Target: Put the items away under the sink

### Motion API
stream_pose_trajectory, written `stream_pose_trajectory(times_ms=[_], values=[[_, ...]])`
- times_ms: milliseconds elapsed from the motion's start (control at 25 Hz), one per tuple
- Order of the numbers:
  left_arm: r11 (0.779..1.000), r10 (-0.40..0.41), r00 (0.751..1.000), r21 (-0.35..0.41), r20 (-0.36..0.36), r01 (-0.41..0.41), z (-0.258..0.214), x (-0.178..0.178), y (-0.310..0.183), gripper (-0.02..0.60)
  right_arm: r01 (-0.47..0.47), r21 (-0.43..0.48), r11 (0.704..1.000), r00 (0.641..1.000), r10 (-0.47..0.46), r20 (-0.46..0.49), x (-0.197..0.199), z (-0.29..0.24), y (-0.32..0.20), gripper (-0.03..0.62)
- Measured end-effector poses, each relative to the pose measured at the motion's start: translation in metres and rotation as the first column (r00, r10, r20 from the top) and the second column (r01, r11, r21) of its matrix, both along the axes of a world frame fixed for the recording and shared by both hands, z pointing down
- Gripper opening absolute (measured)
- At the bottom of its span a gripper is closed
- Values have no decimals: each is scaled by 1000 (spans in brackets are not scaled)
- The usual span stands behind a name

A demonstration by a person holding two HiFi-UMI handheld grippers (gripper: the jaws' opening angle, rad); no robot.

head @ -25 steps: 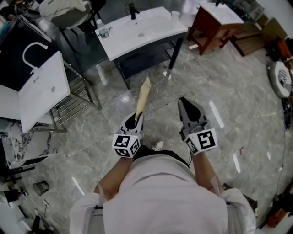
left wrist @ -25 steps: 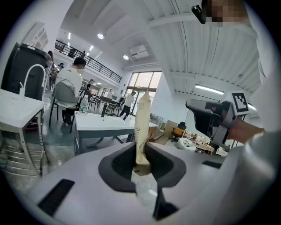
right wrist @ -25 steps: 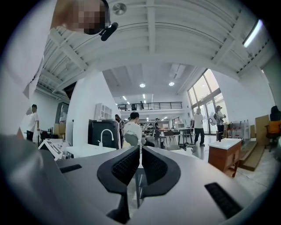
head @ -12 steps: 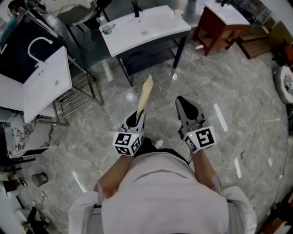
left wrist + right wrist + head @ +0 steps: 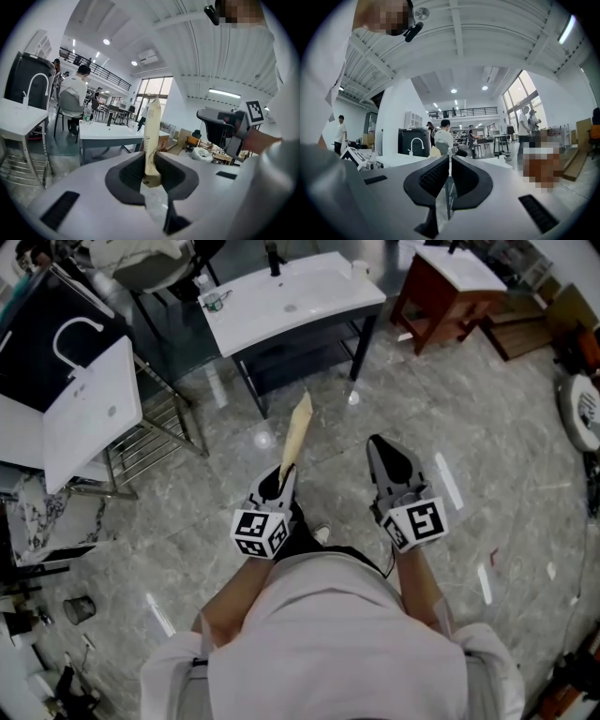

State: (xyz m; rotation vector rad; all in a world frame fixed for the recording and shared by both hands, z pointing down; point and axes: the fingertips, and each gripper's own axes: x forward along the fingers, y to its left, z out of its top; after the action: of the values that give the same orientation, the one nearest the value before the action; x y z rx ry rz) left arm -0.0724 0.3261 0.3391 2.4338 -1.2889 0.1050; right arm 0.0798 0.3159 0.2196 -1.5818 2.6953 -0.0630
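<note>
Jaws on left gripper (image 5: 149, 168) pinch a tan pack (image 5: 152, 133). Right gripper (image 5: 449, 171): only its own view shows them pressed together, empty.

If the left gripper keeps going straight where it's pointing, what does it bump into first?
Probably the white sink table, across bare floor. The left gripper holds a tan flat packet sticking out ahead, so its tip would likely arrive first. Depth is hard to judge.

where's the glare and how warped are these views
Head view: white glare streaks on the shiny floor, edges bowed. Left gripper view: strong fisheye, black corners, window behind the packet washed out. Right gripper view: same fisheye, window bright.
</note>
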Motion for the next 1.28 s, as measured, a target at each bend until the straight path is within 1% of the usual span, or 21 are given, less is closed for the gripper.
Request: stream_pose_trajectory(times_ms=[200, 440, 640, 800, 1040, 1280], values=[[1000, -5, 1000, -3, -3, 5, 4, -3, -7, 57, -36, -3, 999, 999, 36, 8, 10, 5, -7, 41], [1000, 3, 1000, -15, -20, -4, 9, 1, -24, 57, -37, -13, 999, 999, 37, -11, 9, 9, -16, 41], [999, 14, 998, -35, -56, -16, 17, 9, -50, 57, -58, -12, 998, 998, 57, -35, 18, 9, -41, 41], [1000, -4, 998, -24, -67, 3, 17, 8, -81, 57, -67, -34, 997, 997, 65, -44, 22, 16, -63, 41], [998, -34, 997, -52, -70, 31, 29, -9, -140, 57, -58, -69, 996, 997, 54, -52, 10, 27, -112, 41], [999, -36, 996, -38, -77, 33, 20, -16, -205, 57, -32, -76, 997, 998, 27, -63, -6, 23, -170, 41]])
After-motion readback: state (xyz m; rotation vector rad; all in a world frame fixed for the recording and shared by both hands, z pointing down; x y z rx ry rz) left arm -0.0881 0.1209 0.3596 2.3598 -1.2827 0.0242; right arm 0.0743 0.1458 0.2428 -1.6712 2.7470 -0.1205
